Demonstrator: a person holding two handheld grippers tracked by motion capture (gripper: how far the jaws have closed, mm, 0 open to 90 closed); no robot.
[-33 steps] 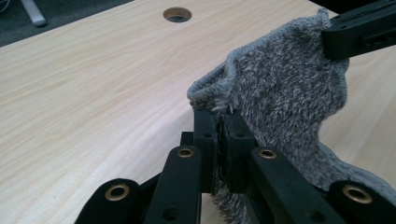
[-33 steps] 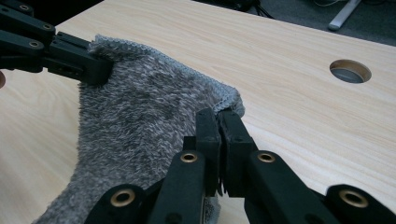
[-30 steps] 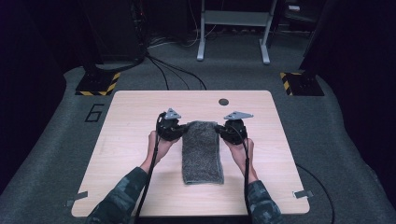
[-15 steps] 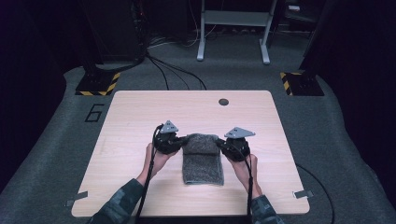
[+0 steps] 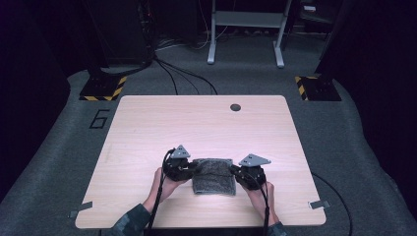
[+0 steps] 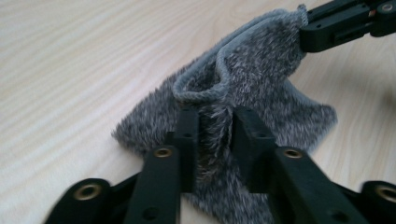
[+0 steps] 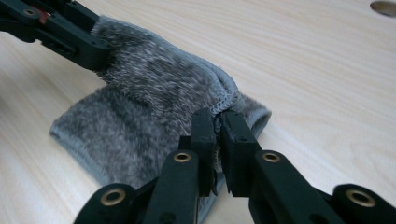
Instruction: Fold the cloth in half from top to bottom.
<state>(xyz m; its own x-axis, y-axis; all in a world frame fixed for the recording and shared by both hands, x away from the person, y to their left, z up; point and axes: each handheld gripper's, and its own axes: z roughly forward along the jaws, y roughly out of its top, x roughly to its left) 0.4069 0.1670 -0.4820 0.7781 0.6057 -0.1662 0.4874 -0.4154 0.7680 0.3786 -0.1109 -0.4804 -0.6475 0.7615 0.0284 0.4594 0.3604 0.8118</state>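
A grey fuzzy towel (image 5: 213, 176) lies folded over on the wooden table (image 5: 196, 123), near the person's edge. My left gripper (image 5: 195, 166) is at its left corner. In the left gripper view the jaws (image 6: 215, 123) have just been opening and stand slightly apart, the towel's (image 6: 261, 79) hemmed corner loose between them. My right gripper (image 5: 232, 169) is at the right corner. In the right gripper view its jaws (image 7: 217, 126) are pinched on the towel's (image 7: 154, 98) stitched hem. Each gripper view also shows the other gripper at the far corner.
A small round hole (image 5: 235, 107) sits in the table's far side. On the carpet beyond stand two bases with yellow-black stripes (image 5: 103, 88) (image 5: 317, 86), a metal frame (image 5: 246, 24) and trailing cables.
Both hands have come toward the person and sunk, carrying the towel's far edge over the near part. The towel now looks about half as long.
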